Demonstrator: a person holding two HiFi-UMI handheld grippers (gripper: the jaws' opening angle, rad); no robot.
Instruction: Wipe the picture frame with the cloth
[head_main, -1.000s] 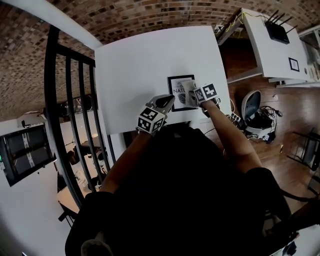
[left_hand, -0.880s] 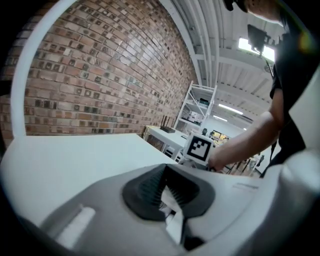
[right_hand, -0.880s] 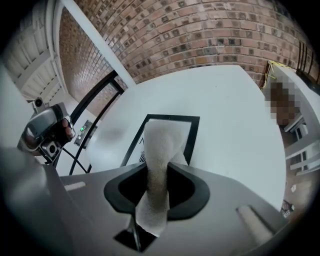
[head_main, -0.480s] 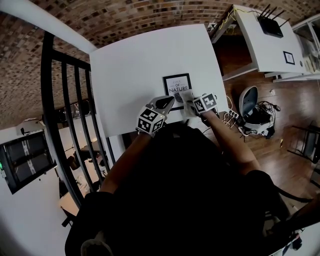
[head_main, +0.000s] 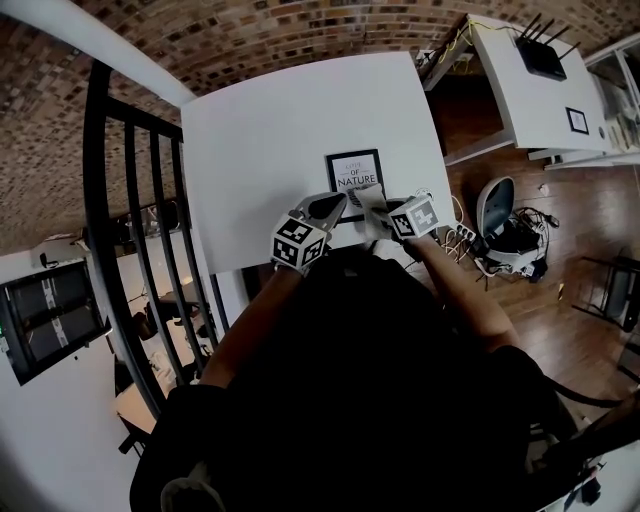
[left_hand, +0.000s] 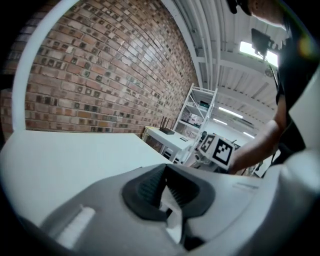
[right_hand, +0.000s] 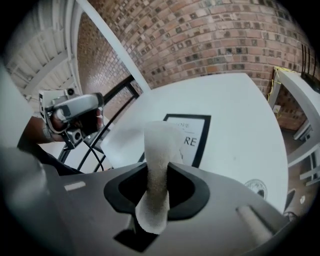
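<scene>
The black picture frame (head_main: 353, 172) with the word NATURE on its print lies flat on the white table (head_main: 270, 130). My right gripper (head_main: 380, 212) is shut on a strip of white cloth (head_main: 369, 203), which hangs over the frame's near right corner. In the right gripper view the cloth (right_hand: 160, 150) stands up between the jaws and hides part of the frame (right_hand: 199, 131). My left gripper (head_main: 333, 206) rests on the table just left of the frame's near edge. Its jaws look shut, with nothing in them.
A black railing (head_main: 140, 230) runs along the table's left side. To the right, a white desk (head_main: 520, 90) holds a router (head_main: 548, 55). A power strip and cables (head_main: 468, 235) lie on the wood floor. A round mark (right_hand: 257, 189) is on the table near the right gripper.
My right gripper has drawn the cloth back toward me across the frame, so more of the print shows. The left gripper has stayed beside the frame.
</scene>
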